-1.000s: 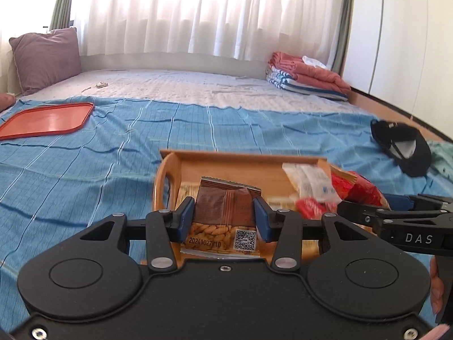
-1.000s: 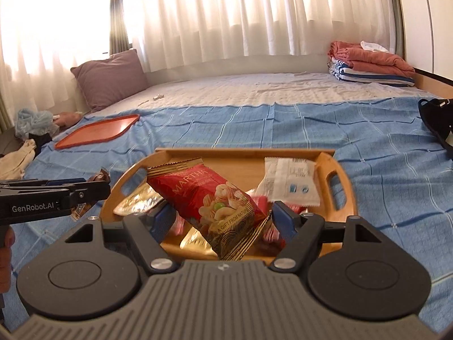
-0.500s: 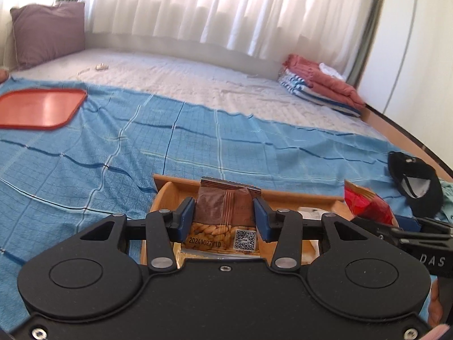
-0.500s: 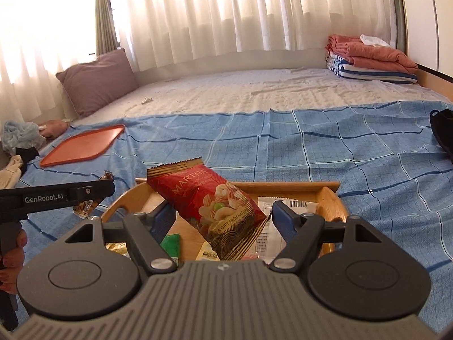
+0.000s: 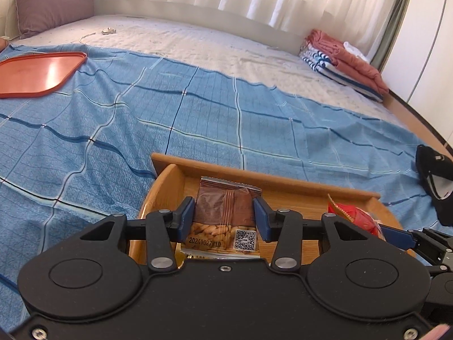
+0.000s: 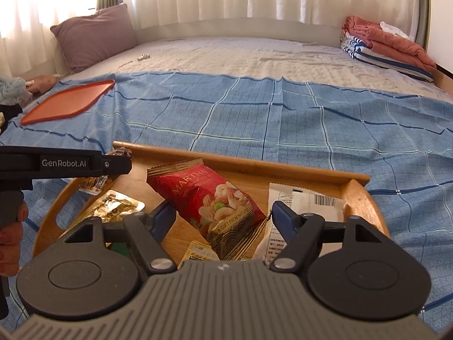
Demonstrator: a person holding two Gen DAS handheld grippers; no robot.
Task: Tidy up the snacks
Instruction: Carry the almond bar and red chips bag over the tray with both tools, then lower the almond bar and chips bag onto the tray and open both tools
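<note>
A wooden tray (image 5: 283,181) with handles lies on the blue checked bedspread. My left gripper (image 5: 225,215) is shut on a brown almond packet (image 5: 223,206) and holds it over the tray's left part. My right gripper (image 6: 220,218) is shut on a red nut packet (image 6: 209,198), held tilted above the wooden tray (image 6: 254,167). Under it lie a white packet (image 6: 305,201), a gold packet (image 6: 119,204) and a small green one (image 6: 119,248). The left gripper (image 6: 113,164) shows at the tray's far left corner in the right wrist view.
An orange tray (image 5: 36,73) lies far left on the bedspread. Folded towels (image 5: 345,59) are stacked at the far right, and a black cap (image 5: 436,181) lies right of the wooden tray. A purple pillow (image 6: 93,39) leans at the back left. A hand (image 6: 11,240) grips the left handle.
Both grippers have travelled across and slightly down with their packets, and now hang closer over the wooden tray. Neither grip has changed.
</note>
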